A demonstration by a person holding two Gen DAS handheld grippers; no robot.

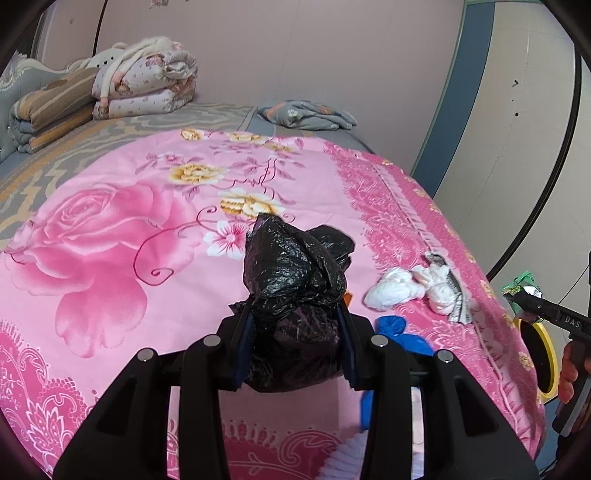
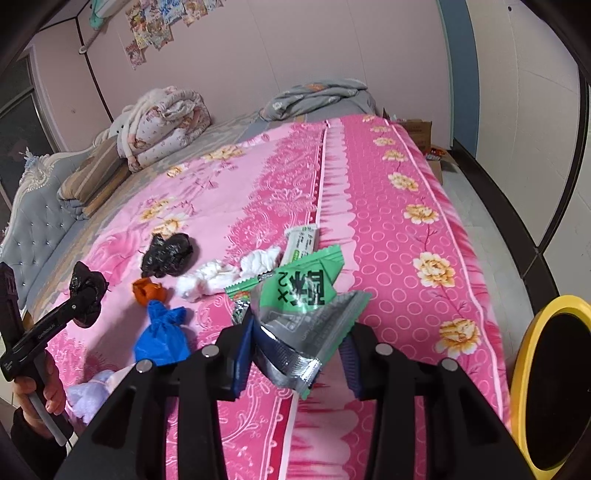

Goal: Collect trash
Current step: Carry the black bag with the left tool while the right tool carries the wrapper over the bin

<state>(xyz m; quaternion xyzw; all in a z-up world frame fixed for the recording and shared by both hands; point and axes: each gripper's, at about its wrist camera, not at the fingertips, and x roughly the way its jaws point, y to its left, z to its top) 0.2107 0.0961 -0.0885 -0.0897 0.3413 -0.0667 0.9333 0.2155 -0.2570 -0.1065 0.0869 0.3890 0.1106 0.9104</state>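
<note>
Right wrist alone shows the orange wad [image 2: 149, 290].

"DAS" on the right gripper [image 1: 517, 291]; Japanese characters on the green wrapper [image 2: 306, 284].

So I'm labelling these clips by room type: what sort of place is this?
Most likely a home bedroom: a bed under a pink floral sheet, a tufted grey headboard, and folded quilts stacked at its head. Posters hang on the wall.
</note>
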